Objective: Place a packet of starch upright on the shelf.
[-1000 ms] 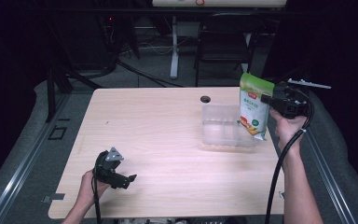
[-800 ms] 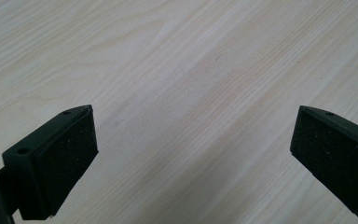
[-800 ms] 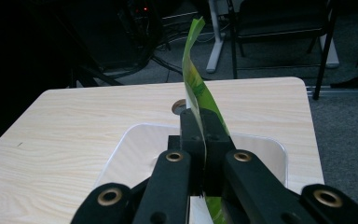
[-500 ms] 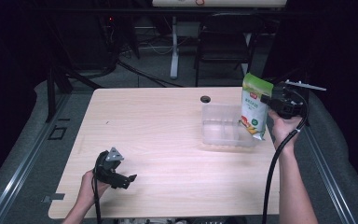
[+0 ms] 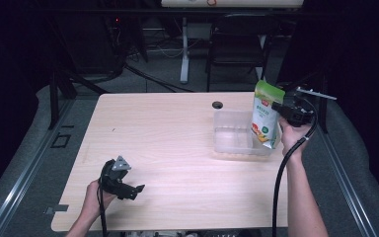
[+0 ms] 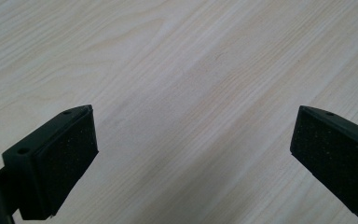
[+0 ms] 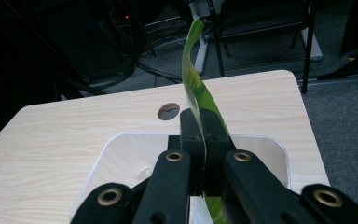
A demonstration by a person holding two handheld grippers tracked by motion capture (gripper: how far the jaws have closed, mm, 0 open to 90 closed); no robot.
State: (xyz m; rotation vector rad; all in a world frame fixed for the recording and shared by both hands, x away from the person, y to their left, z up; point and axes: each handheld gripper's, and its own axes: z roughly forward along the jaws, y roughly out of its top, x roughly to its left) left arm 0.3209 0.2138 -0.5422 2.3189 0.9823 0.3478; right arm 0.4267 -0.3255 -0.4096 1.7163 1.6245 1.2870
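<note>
Wooden table [image 5: 177, 143] | right tool [image 5: 282, 109] clamps green pouch [image 5: 265, 116], print unreadable | left tool [image 5: 137, 190] wide open, empty

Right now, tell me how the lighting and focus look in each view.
High view: the table is evenly lit, the room behind almost black, slightly soft. Left gripper view: bright wood grain, sharp, faint shadows by the pads. Right gripper view: the pouch is edge-on and crisp, the background dim, one red light glowing.

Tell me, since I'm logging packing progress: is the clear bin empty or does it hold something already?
Empty. The clear bin shows only its bare floor; the green pouch, clamped in the right gripper, stands upright at its right end.
</note>
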